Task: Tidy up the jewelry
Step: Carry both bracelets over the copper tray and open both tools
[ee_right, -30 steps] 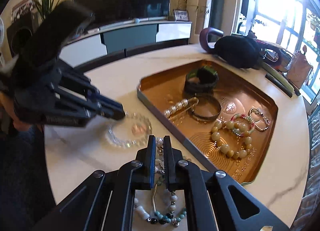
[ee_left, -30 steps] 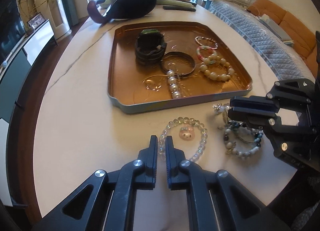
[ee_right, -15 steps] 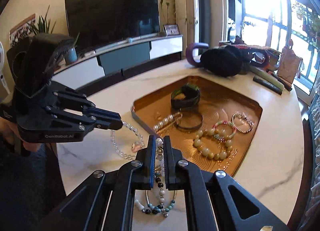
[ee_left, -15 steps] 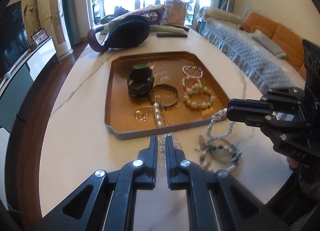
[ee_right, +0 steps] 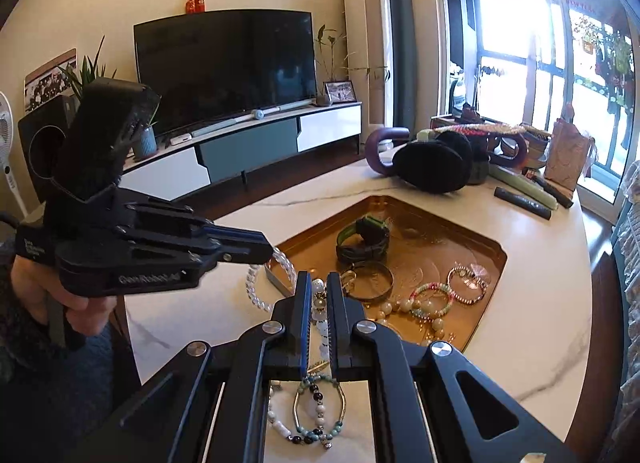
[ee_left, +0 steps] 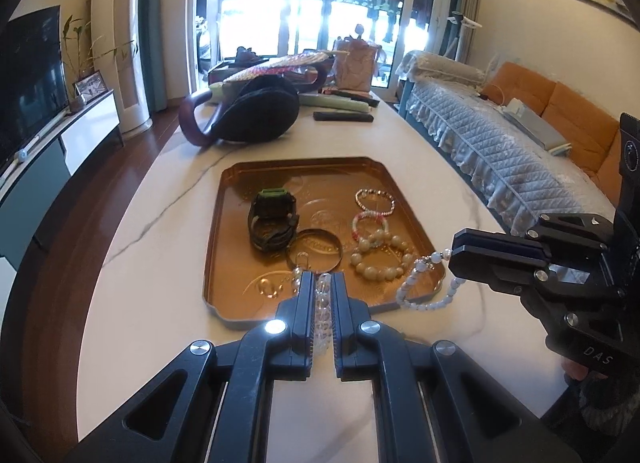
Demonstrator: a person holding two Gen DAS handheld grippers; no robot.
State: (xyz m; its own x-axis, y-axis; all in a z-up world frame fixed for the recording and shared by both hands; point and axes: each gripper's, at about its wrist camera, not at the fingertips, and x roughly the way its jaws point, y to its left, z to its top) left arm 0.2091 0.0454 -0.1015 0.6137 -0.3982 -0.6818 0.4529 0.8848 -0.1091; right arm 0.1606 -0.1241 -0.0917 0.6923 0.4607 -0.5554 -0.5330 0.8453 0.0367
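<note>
Marble desk [ee_left: 160, 263], copper tray [ee_left: 224, 247], living room | left fingers [ee_left: 321, 303] clamp clear bead bracelet [ee_right: 256, 287] | right fingers [ee_right: 319, 303] clamp white bead strand [ee_left: 424, 295]

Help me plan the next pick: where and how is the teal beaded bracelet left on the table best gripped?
Take the teal beaded bracelet at its near arc of small beads, coming straight down, jaws across the strand. It lies flat on the table, so nothing can slip under it from the side, and its far end crowds a feather charm.
</note>
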